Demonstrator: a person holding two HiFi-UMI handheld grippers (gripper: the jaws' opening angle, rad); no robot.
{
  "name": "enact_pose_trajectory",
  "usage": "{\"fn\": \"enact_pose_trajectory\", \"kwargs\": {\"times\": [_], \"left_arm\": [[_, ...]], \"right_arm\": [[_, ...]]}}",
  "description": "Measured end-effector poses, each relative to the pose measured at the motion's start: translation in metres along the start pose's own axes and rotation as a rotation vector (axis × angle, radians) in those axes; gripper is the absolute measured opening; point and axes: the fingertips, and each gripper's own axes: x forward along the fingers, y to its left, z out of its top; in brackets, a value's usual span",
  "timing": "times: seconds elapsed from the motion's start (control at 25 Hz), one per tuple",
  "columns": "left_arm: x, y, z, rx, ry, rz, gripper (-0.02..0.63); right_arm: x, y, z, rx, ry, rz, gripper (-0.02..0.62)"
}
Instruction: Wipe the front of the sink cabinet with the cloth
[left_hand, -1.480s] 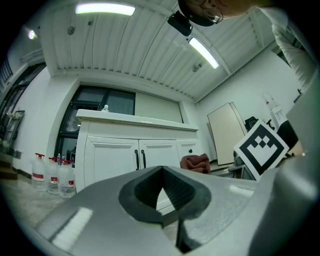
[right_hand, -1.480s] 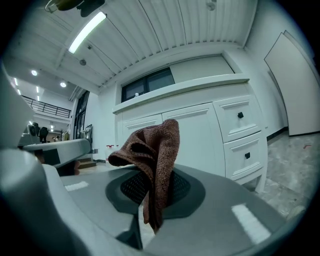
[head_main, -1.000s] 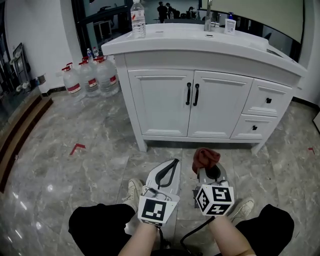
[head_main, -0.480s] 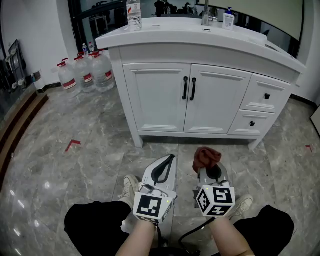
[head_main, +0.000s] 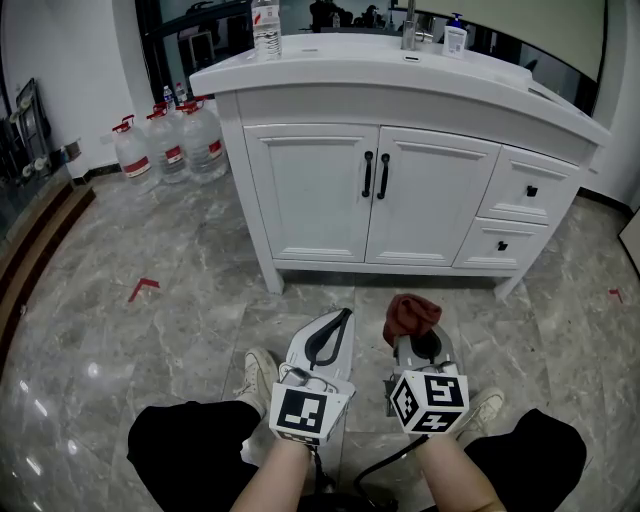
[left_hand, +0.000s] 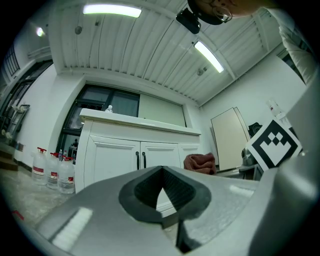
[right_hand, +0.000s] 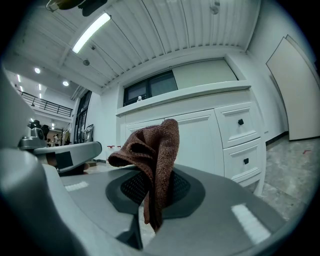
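Right gripper view: my right gripper (right_hand: 152, 202) clamps brown cloth (right_hand: 156, 145); left gripper (left_hand: 163, 184) jaws together, empty; sink cabinet (right_hand: 200, 132) ahead; red labels on water jugs (head_main: 166, 150) unreadable.

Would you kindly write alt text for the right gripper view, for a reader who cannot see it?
The right gripper is shut on a reddish-brown cloth that stands bunched above it. Behind is the white sink cabinet with two black-knobbed drawers, on a grey marble floor.

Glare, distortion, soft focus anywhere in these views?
Head view: sharp, mild barrel bend, light glare spots on the floor. Left gripper view: heavy fisheye, black corners, left gripper close and soft. Right gripper view: same fisheye, cloth crisp in the right gripper, strip light blown out.
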Motion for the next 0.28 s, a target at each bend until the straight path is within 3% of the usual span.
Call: {"fn": "enact_pose_trajectory", "kwargs": {"times": [0.28], "left_arm": [[-0.0014, 0.0016, -0.0048, 0.014, -0.007, 0.014, 0.0]], "right_arm": [[0.0002, 0.0026, -0.0046, -0.002, 0.002, 0.006, 0.078]]}}
